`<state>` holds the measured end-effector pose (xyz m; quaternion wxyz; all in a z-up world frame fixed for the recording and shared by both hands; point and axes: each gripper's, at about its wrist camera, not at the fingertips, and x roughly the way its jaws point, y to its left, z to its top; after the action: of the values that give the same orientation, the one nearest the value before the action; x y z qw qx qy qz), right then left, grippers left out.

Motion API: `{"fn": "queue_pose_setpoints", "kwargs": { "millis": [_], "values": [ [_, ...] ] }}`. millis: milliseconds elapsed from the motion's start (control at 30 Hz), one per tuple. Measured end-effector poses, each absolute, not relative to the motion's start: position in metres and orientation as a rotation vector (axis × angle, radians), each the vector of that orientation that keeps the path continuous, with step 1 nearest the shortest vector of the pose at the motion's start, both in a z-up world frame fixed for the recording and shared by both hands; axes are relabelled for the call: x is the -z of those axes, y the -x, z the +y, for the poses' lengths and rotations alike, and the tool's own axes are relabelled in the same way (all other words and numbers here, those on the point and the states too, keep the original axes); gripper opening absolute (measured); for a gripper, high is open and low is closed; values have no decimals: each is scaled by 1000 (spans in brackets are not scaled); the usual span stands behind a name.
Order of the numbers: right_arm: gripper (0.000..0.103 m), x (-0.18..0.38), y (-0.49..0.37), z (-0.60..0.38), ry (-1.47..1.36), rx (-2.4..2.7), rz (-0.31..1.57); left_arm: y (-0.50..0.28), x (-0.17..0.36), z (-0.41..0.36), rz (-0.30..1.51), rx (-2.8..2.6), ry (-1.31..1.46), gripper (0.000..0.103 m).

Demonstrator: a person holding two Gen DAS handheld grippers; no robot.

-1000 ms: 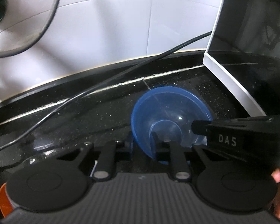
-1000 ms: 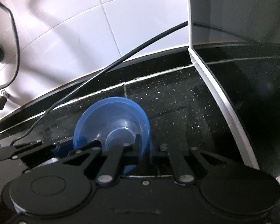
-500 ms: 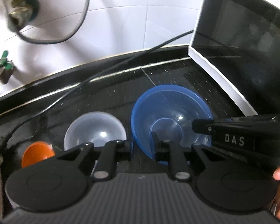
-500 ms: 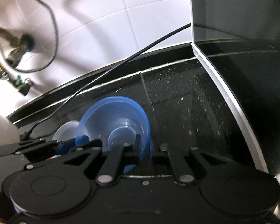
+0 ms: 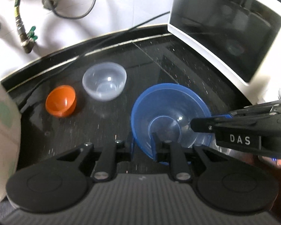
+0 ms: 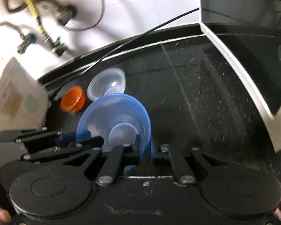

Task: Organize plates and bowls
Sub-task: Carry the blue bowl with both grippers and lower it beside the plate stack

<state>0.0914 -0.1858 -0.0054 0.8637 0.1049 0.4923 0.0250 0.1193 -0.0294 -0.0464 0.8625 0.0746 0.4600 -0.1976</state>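
Observation:
A translucent blue bowl (image 5: 170, 112) is held over the black counter by both grippers. My left gripper (image 5: 142, 144) is shut on its near rim. My right gripper (image 6: 145, 146) is shut on the rim's other side; it also shows in the left wrist view (image 5: 202, 125) reaching in from the right. The blue bowl shows in the right wrist view (image 6: 114, 120) too. A clear bowl (image 5: 104, 81) and a small orange bowl (image 5: 60, 101) sit on the counter to the left, also seen in the right wrist view as the clear bowl (image 6: 106, 83) and orange bowl (image 6: 73, 99).
A white-framed appliance with a dark glass door (image 5: 224, 31) stands at the right. A black cable (image 6: 140, 35) runs along the tiled back wall, where pipes and valves (image 5: 25, 37) hang. A white box (image 6: 11, 91) stands at the left.
Both grippers have pulled back and up with the blue bowl held between them. The clear and orange bowls and the wall pipes have come into view.

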Motion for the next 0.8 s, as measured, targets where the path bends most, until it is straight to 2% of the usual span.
{"fn": "queue_pose_setpoints", "kwargs": {
  "millis": [433,800],
  "values": [
    [10,17,-37,-151,-159,-120,1144,-56,69,2,1069,479,-168,18],
    [10,24,-22,-145,-116,-134,1216,-36,76,0,1113,516,-168,18]
  ]
}}
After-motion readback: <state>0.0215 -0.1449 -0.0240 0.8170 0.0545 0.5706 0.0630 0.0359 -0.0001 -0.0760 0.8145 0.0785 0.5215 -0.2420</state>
